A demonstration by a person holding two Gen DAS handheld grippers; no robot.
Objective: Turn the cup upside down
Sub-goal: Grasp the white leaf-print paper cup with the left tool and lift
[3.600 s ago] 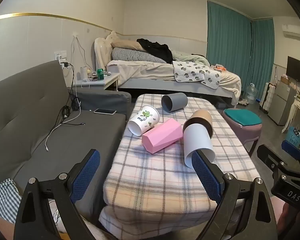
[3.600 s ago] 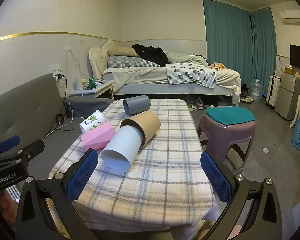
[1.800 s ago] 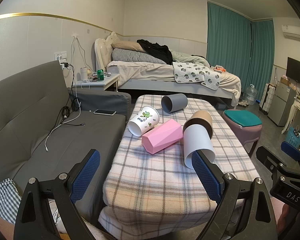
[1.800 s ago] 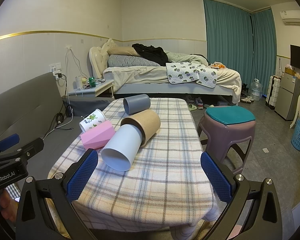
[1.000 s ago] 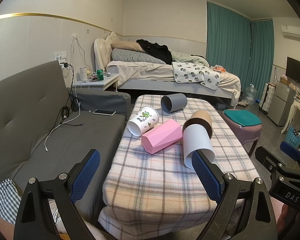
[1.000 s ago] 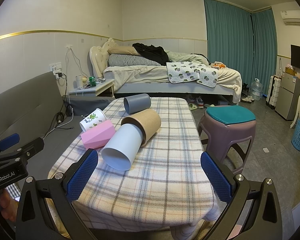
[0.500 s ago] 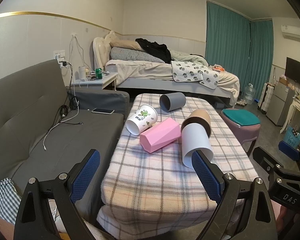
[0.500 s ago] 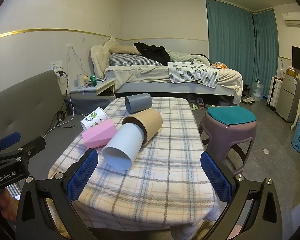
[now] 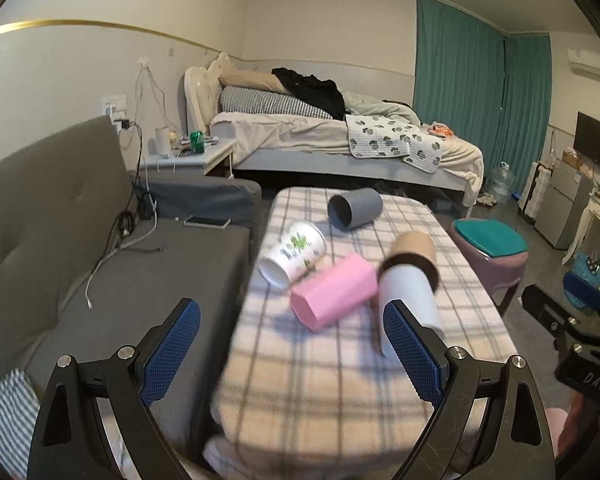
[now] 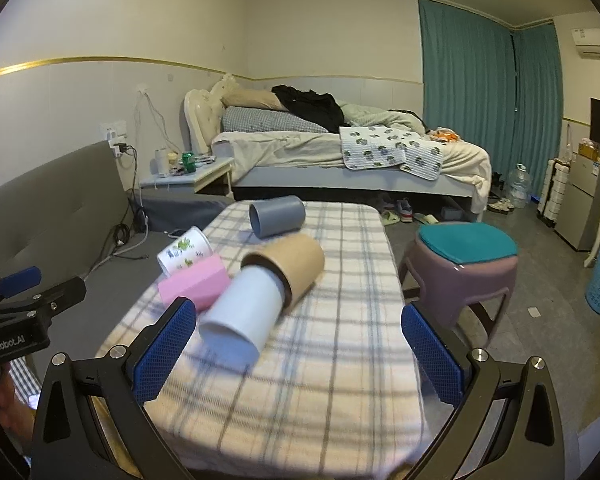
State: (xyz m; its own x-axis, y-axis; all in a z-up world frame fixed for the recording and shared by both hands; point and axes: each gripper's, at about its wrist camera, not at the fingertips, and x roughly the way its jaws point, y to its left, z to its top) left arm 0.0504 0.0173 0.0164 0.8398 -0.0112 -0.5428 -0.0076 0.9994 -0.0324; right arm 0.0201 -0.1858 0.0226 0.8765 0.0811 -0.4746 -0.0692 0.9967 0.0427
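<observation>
Both hand-held grippers nearer table (image 10: 340, 360) | left (image 9: 292, 344), right (image 10: 300, 344) agape | cups (image 10: 240, 312) seemingly sideways

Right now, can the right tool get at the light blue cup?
Probably yes. The right tool is open and empty, and the light blue cup lies on its side just ahead between its fingers' line, open mouth toward it. Its far end sits inside the tan cup, which may drag along.

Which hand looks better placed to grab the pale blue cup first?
Probably the right. The right tool is open with the pale blue cup lying almost between its fingers. In the left tool, that cup sits by one finger, with the pink cup nearer its centre.
</observation>
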